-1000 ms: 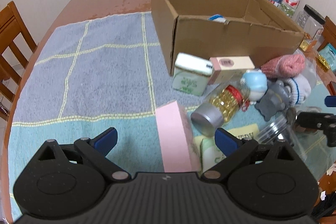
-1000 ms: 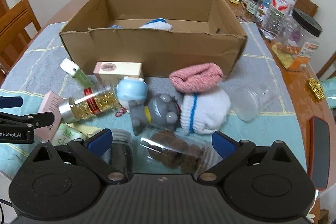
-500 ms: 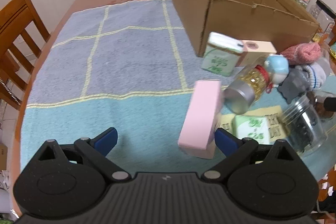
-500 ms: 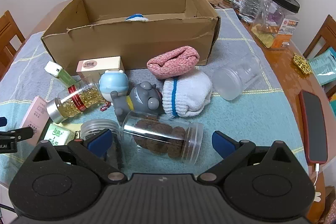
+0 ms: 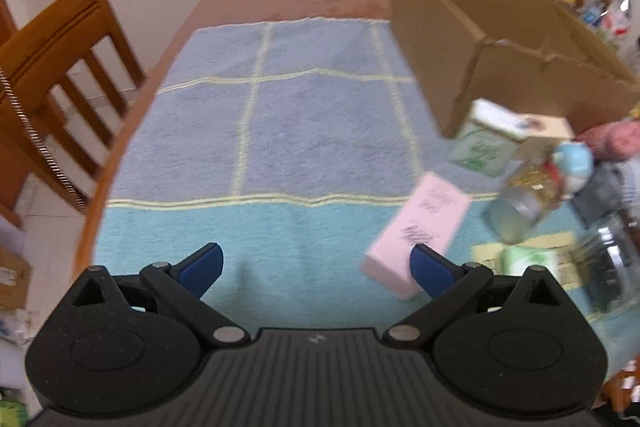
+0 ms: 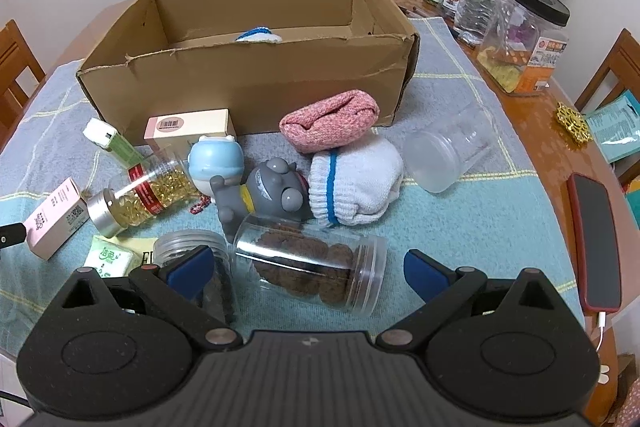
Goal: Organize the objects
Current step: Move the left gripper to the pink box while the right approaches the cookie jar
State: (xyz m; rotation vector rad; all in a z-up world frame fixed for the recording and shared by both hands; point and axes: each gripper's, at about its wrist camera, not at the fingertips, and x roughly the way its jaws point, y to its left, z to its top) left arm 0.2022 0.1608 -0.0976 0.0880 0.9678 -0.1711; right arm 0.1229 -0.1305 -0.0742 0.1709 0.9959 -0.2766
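Observation:
An open cardboard box (image 6: 248, 83) stands at the back of the towel with a white-and-blue item inside. In front of it lies a jumble: a pink carton (image 5: 416, 233) (image 6: 56, 217), a capsule bottle (image 6: 144, 193), a cookie jar (image 6: 308, 263) on its side, a grey toy (image 6: 268, 193), a blue toy (image 6: 216, 163), a pink sock roll (image 6: 330, 121) and a white sock roll (image 6: 354, 181). My left gripper (image 5: 316, 267) is open above bare towel, the pink carton by its right finger. My right gripper (image 6: 306, 269) is open just behind the cookie jar.
An empty clear jar (image 6: 448, 155) lies right of the socks. A phone (image 6: 594, 243), bottles and a black-lidded jar (image 6: 524, 39) crowd the right table edge. Wooden chairs (image 5: 60, 83) ring the table. A blue checked towel (image 5: 280, 131) covers the left half.
The left gripper has swung left and back; the pink carton, once between its fingers, now lies tilted by the right finger. The right gripper has pulled back and risen, showing more of the cookie jar.

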